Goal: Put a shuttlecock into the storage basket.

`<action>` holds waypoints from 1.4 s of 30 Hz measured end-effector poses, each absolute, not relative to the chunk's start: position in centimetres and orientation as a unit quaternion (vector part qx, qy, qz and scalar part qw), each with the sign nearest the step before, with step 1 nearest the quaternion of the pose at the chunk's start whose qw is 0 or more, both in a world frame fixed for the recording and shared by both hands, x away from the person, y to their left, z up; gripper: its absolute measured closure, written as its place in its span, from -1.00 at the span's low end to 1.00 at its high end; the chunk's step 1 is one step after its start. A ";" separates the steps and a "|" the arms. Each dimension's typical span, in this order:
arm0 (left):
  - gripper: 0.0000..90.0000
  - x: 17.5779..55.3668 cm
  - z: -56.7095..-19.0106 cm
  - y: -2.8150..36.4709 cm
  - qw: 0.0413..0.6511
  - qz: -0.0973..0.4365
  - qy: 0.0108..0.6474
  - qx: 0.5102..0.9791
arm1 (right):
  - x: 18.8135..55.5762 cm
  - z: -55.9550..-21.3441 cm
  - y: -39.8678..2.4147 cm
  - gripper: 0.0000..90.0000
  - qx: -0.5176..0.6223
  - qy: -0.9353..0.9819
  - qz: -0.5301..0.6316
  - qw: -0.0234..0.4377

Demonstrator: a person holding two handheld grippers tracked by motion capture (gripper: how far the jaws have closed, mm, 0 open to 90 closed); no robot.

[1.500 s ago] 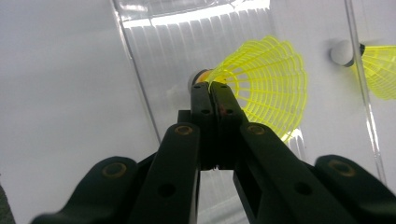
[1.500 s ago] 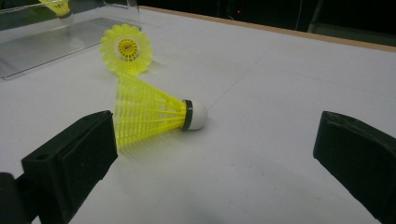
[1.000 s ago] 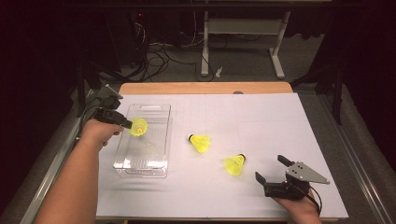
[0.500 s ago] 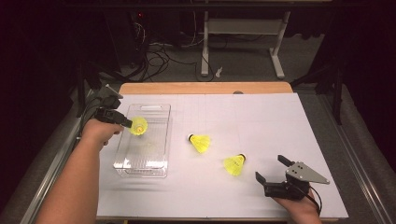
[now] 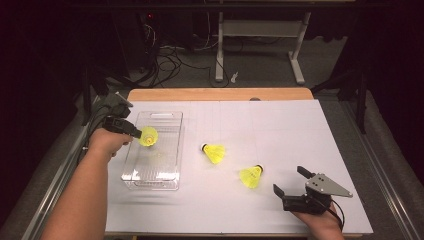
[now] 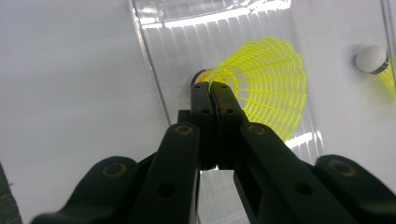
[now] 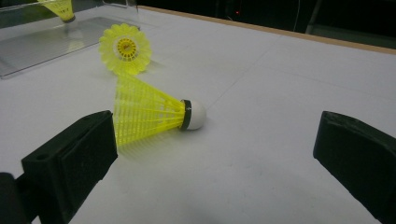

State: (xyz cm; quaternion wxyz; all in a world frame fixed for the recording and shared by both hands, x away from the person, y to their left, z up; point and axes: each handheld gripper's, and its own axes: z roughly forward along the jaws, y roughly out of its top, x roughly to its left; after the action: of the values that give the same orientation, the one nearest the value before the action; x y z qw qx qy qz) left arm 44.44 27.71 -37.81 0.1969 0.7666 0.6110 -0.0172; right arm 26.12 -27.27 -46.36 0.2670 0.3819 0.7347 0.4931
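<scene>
Left hand-held gripper (image 6: 212, 91): we pinch the yellow shuttlecock (image 6: 264, 88) by its skirt edge, over the clear box (image 5: 155, 150) at centre left.
Right hand-held gripper (image 5: 291, 181): wide apart, lower right.
Risk: thin skirt slips, bounces onto the worktop (image 5: 280, 130).

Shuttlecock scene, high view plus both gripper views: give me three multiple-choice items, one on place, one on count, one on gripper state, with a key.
1. Where is the shuttlecock that the left hand-held gripper grips?
A. over the clear tray
B. on the floor
C. beside the right hand-held gripper

2. How many yellow shuttlecocks lie loose on the white table?
A. none
B. two
C. five

3. How do the right hand-held gripper's jaws stand?
A. shut on a shuttlecock
B. shut on nothing
C. open, nothing between them

Key:
1 A, the high view shows it above the tray's far end, clamped at the skirt's edge.
2 B, one at mid table, one nearer the right hand-held gripper.
3 C, the right gripper view shows the jaws wide apart, short of the near shuttlecock.
</scene>
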 end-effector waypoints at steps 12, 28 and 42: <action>0.95 44.3 -37.8 27.6 0.179 -0.019 0.612 0.770 | 26.0 -46.3 -27.4 -0.99 0.383 0.732 0.497 0.266; 0.70 44.2 -37.9 27.3 0.173 -0.029 0.606 0.776 | 26.1 -46.4 -27.2 -0.99 0.382 0.734 0.495 0.265; 0.60 43.3 -37.5 26.7 0.163 -0.024 0.595 0.787 | 26.1 -46.3 -27.1 -0.99 0.379 0.734 0.497 0.265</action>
State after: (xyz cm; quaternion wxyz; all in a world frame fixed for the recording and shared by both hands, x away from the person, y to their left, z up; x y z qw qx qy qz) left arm 43.31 26.68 -37.49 0.1630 0.7867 0.5950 -0.0237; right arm 26.10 -27.14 -46.28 0.2651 0.3786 0.7342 0.4973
